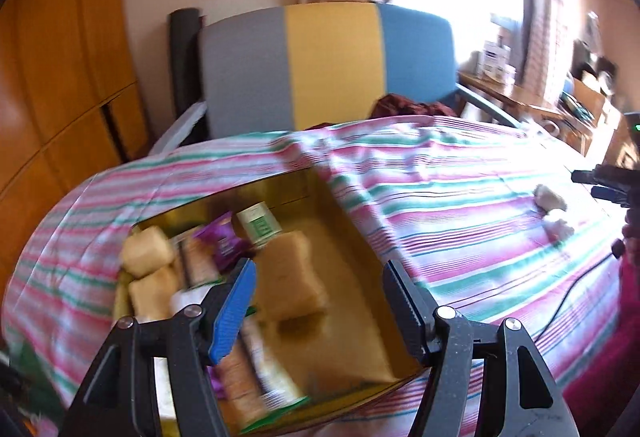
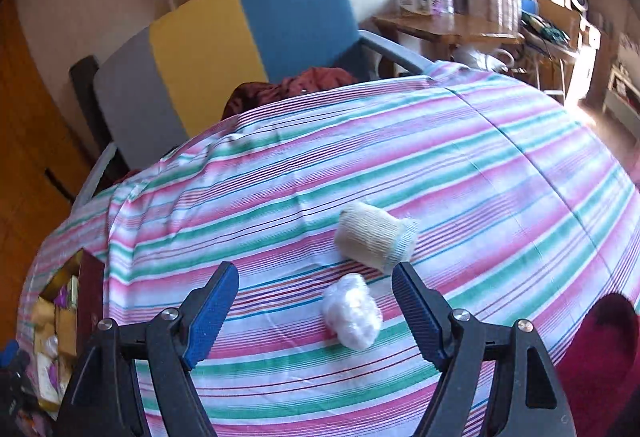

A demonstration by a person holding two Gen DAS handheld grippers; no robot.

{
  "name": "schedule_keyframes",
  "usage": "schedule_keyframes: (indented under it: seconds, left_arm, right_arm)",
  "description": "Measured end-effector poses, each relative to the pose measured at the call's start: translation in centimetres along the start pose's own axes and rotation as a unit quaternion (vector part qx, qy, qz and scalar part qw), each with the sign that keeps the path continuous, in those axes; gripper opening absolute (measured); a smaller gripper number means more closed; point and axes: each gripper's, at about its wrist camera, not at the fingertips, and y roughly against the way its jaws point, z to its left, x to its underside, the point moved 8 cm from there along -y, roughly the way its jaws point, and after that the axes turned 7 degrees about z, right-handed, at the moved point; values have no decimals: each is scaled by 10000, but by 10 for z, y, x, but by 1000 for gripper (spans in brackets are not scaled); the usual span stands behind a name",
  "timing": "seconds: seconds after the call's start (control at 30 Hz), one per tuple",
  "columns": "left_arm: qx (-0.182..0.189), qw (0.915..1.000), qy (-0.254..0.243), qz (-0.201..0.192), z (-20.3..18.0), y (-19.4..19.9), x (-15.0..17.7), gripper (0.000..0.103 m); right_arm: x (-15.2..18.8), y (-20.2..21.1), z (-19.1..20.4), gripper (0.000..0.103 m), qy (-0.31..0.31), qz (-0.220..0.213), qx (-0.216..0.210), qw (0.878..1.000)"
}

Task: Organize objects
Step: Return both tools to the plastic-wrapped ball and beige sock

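A gold box sits on the striped cloth and holds tan blocks, a purple packet, a white-green bottle and other packs. My left gripper is open and empty, hovering over the box. My right gripper is open and empty just above a white crumpled wad. A beige bandage roll lies just beyond it. The roll and wad also show at the right of the left wrist view. The box shows at the far left of the right wrist view.
A striped pink, green and white cloth covers the table. A grey, yellow and blue chair stands behind it with a dark red garment on the seat. A wooden wardrobe is on the left, a cluttered desk on the right.
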Motion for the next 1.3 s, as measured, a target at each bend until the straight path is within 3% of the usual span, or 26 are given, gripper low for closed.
schedule_keyframes:
  seconds: [0.13, 0.57, 0.97, 1.13, 1.3]
  left_arm:
    - [204, 9993, -308, 51, -39, -12, -13, 67]
    - [797, 9887, -1225, 343, -159, -59, -29, 66]
    - [1261, 9751, -1644, 793, -226, -104, -28, 63]
    - [1732, 9649, -1769, 877, -264, -109, -34, 63]
    - [2442, 9463, -1836, 1053, -314, -112, -43, 63]
  right_arm:
    - [-4, 0, -26, 81, -710, -9, -241, 9972]
    - [-7, 14, -66, 81, -1646, -327, -382, 9851]
    - [-7, 23, -85, 81, -2056, -525, -497, 9760]
    - [-5, 23, -97, 81, -2322, -546, -471, 9700]
    - [-3, 21, -102, 81, -2453, -520, -487, 9668]
